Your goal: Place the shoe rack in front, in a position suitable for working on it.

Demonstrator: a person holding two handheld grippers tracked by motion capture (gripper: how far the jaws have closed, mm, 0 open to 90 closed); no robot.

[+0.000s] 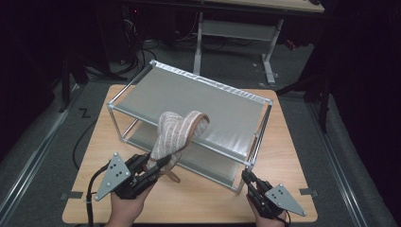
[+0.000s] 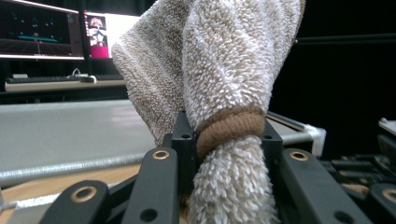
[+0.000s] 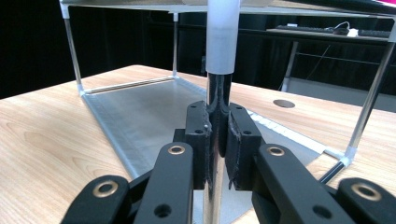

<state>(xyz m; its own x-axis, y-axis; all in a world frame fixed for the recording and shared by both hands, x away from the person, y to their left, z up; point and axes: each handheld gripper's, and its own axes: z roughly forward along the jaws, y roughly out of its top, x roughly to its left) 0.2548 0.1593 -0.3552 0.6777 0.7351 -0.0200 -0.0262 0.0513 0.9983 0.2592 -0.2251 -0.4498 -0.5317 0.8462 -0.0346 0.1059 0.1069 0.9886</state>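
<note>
A beige terry slipper (image 1: 177, 132) with brown trim is held up in front of a two-tier metal rack (image 1: 189, 94) with grey fabric shelves. My left gripper (image 1: 158, 163) is shut on the slipper's lower end. In the left gripper view both jaws squeeze the slipper (image 2: 224, 70) at its brown band, and the left gripper (image 2: 224, 135) points toward the top shelf. My right gripper (image 1: 246, 176) is shut on the rack's near right corner post (image 3: 219, 37). In the right gripper view its pads (image 3: 198, 130) clamp the shiny post low down.
The rack stands at an angle on a wooden table (image 1: 283, 142). Its lower shelf (image 3: 140, 112) lies just above the tabletop. Dark floor, cables and a desk frame (image 1: 236, 33) lie beyond the table. Monitors (image 2: 42, 32) glow behind the rack.
</note>
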